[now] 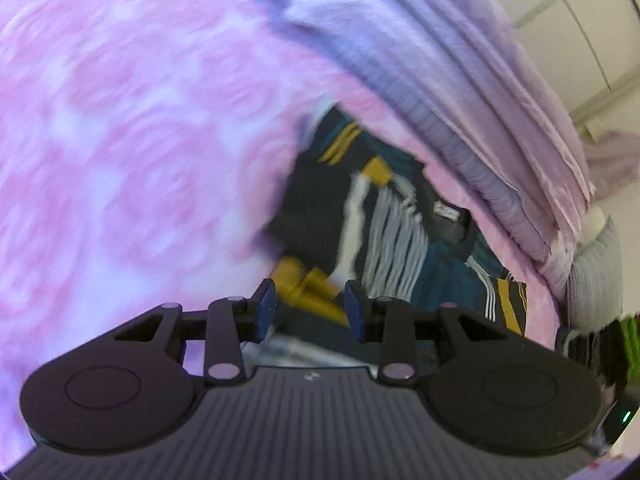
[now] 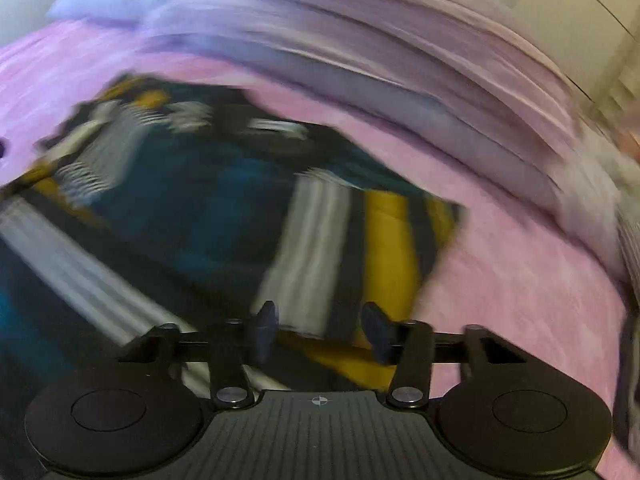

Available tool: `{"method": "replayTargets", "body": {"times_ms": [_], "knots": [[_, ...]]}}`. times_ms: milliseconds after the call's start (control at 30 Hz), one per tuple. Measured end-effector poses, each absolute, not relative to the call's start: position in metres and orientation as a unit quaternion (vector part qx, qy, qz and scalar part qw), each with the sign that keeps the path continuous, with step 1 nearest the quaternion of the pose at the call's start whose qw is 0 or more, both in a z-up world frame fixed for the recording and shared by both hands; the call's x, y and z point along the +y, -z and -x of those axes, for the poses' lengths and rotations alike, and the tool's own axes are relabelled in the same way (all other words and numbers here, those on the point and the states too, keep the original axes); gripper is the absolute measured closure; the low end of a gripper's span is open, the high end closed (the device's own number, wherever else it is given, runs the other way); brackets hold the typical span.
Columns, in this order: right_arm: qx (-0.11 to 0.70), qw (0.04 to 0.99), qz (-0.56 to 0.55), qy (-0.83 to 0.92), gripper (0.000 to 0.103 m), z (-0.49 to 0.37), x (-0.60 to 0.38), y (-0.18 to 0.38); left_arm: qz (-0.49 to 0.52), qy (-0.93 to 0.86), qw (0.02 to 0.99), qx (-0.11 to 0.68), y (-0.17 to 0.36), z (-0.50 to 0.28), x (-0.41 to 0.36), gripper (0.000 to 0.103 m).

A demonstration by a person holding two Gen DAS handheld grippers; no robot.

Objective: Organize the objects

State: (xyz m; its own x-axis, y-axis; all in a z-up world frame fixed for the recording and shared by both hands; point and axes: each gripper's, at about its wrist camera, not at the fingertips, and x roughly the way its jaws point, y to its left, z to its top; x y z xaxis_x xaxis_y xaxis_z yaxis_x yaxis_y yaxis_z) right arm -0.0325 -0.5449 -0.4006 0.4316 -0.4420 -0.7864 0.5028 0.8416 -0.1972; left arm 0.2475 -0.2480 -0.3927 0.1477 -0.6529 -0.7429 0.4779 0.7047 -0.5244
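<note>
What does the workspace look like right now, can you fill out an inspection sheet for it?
Surface: pink patterned bedspread, blurred.
Job's things: striped garment in dark teal, white and mustard, spread on the bedspread.
Clutter: folded lilac bedding stacked behind the garment; grey knitted thing at the right edge.
Grippers: left gripper has a mustard fold of the garment between its fingers; grip unclear. Right gripper is over the garment's striped edge, fingers apart.
Cables: nothing seen.
Surroundings: pale wall.

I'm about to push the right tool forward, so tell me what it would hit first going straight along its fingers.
Most likely the dark teal garment with white and mustard-yellow stripes, lying on the pink bedcover directly ahead of the right tool. Its jaws stand apart with striped cloth showing between them. Blur hides whether they already touch it.
</note>
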Motion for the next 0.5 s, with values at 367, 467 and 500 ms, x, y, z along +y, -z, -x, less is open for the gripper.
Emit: {"method": "replayTargets", "body": {"times_ms": [367,467,500], "knots": [[0.444,0.831,-0.17,0.289,0.068,0.014,-0.608,0.432,-0.11,0.424,0.77,0.464,0.421,-0.246,-0.346,0.078],[0.414,0.847,-0.149,0.299,0.068,0.016,-0.598,0.408,-0.107,0.426,0.781,0.443,0.403,-0.236,-0.34,0.078],[0.409,0.853,-0.142,0.292,0.068,0.017,-0.593,0.406,-0.11,0.427,0.781,0.443,0.401,-0.232,-0.337,0.078]]}}
